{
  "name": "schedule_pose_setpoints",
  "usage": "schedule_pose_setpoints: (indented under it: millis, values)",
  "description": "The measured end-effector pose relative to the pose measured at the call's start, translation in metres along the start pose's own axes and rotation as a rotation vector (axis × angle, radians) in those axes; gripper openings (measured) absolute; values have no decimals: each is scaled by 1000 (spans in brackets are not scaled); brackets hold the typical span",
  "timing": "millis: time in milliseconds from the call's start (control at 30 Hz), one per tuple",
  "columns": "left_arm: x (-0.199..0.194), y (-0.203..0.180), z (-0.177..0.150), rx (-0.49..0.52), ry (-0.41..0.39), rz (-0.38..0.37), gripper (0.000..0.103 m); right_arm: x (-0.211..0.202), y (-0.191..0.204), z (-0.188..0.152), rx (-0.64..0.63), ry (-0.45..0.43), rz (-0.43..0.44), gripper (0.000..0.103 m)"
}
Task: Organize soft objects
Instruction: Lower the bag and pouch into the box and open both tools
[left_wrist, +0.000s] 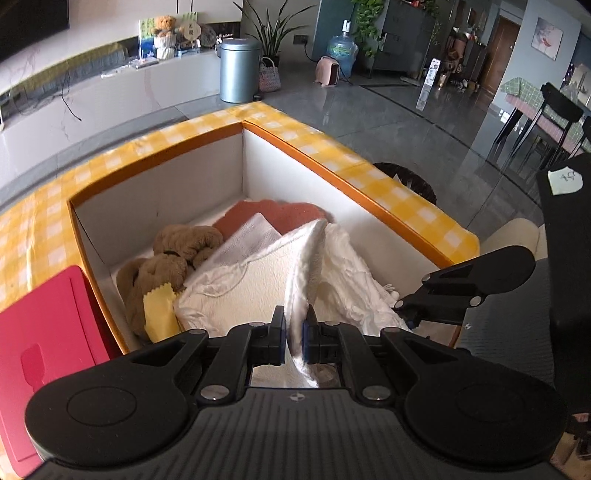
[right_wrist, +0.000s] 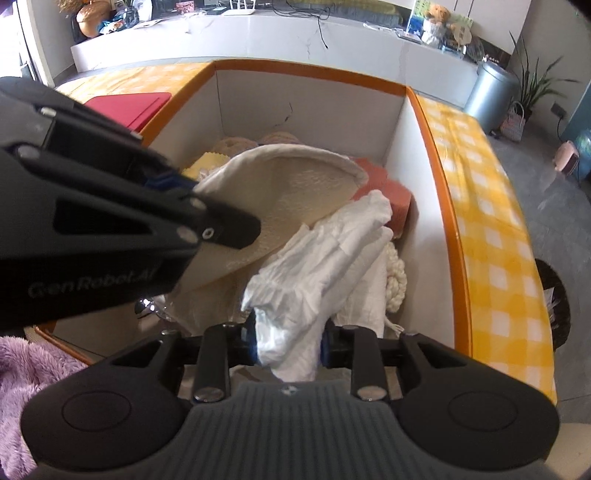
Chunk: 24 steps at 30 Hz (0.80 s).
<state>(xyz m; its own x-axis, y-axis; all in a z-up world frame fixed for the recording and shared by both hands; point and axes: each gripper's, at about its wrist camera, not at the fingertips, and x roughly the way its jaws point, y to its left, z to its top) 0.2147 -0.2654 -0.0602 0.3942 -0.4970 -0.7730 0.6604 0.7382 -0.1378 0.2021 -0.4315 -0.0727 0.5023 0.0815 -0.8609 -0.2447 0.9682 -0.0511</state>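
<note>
Left hand-held gripper (left_wrist: 294, 334) pinches the cream quilted cloth's (left_wrist: 240, 280) edge, right hand-held gripper (right_wrist: 287, 341) part-open around crumpled white fabric (right_wrist: 314, 266) over the orange-rimmed white box (left_wrist: 162, 199); uneven letting go risks snagging.

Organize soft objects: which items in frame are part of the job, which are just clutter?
In play:
- white cloth, pinched in left gripper
- crinkled white fabric, between the jaws of right gripper
- white box
- brown plush toy
- yellow cloth
- pink sponge

Lying about:
- red board
- grey bin
- water jug
</note>
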Motion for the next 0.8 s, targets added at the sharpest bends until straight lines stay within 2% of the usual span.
schedule_pose_setpoints:
  millis: [33, 100, 133, 200, 300, 500, 667, 733, 800]
  values:
    - [-1, 2, 0, -5, -2, -8, 9, 0, 0, 2, -4, 1, -2, 30]
    - [-3, 3, 2, -16, 0, -6, 17, 0, -1, 7, -21, 5, -6, 34]
    - [-4, 3, 4, -27, 5, -6, 22, -1, -1, 8, -29, 9, -11, 40]
    - [-9, 6, 6, -61, 10, -15, 39, -4, 1, 10, -37, 23, -22, 48]
    - [-19, 8, 12, -95, -2, -32, 53, -7, 1, 15, -42, 56, -42, 61]
    - [-53, 3, 17, -98, -39, -38, 65, -31, -7, 23, 20, 73, -69, 78]
    - [-92, -7, 17, -75, -106, -35, 66, -67, -4, 24, 35, 34, -106, 83]
    - [-108, -11, 15, -62, -141, -25, 66, -81, 3, 21, 23, 8, -115, 88]
    - [-123, -14, 13, -60, -175, -22, 66, -95, 11, 20, 7, -19, -129, 89]
